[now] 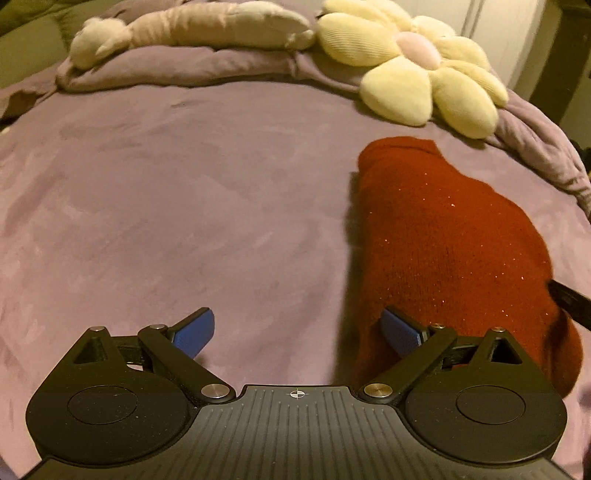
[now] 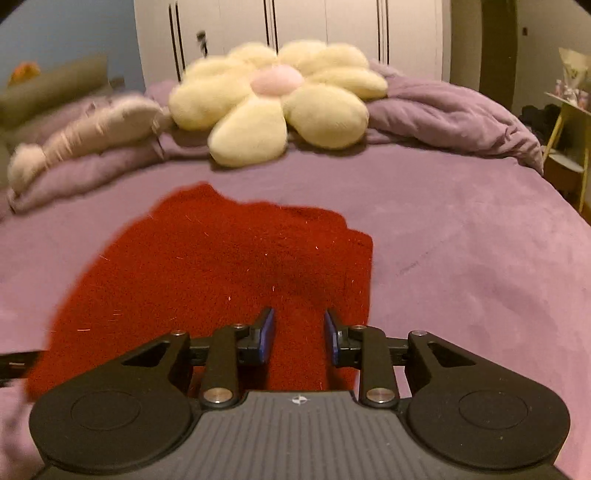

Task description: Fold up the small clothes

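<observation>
Hovering over the red knit garment [image 2: 207, 273] lying below the flower cushion [image 2: 273, 99], your right gripper [image 2: 298, 332] stood slightly apart, left gripper [image 1: 298, 332] wide, both empty; next fold needed an edge grasped.

From the red knit garment [image 1: 454, 236] outward, the bed [image 1: 184, 192] lies bare and flat on its left side, a broad stretch of purple cover where tongs could sweep freely. Beyond the garment, toward the head of the bed, the cream flower cushion [image 2: 273, 99] blocks the way, close to the garment's far end. Left of that cushion a long pale plush toy [image 1: 192, 29] lies along a rumpled ridge of purple blanket [image 2: 443, 110], closing off the far edge. To the garment's right the cover is open again.
</observation>
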The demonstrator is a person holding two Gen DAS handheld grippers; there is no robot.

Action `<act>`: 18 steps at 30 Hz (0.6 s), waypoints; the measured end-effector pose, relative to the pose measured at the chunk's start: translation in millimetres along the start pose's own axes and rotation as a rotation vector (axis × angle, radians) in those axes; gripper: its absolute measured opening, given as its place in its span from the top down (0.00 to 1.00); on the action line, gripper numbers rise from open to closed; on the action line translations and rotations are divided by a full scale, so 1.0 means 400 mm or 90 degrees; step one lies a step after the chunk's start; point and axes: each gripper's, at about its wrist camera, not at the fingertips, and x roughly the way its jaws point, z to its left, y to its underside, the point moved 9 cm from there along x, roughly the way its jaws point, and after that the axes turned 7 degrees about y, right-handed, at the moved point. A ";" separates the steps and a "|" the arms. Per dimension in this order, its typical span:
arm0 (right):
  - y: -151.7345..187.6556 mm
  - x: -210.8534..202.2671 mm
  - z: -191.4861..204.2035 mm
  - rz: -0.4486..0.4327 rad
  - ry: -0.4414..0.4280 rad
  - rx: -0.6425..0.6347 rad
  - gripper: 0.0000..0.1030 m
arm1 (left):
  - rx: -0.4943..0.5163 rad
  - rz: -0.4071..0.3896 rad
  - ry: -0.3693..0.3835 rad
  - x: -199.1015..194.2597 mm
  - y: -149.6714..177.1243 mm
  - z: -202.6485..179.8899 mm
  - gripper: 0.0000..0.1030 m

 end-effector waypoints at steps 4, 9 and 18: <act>0.069 -0.117 0.042 -0.037 -0.069 -0.021 0.71 | -0.028 -0.015 0.011 -0.036 0.005 0.001 0.03; 0.170 -0.073 0.105 -0.011 -0.084 -0.120 0.69 | -0.011 0.003 -0.013 -0.047 0.022 0.008 0.03; 0.169 -0.104 0.087 0.044 -0.044 -0.133 0.53 | 0.026 0.014 0.004 -0.120 0.071 -0.012 0.02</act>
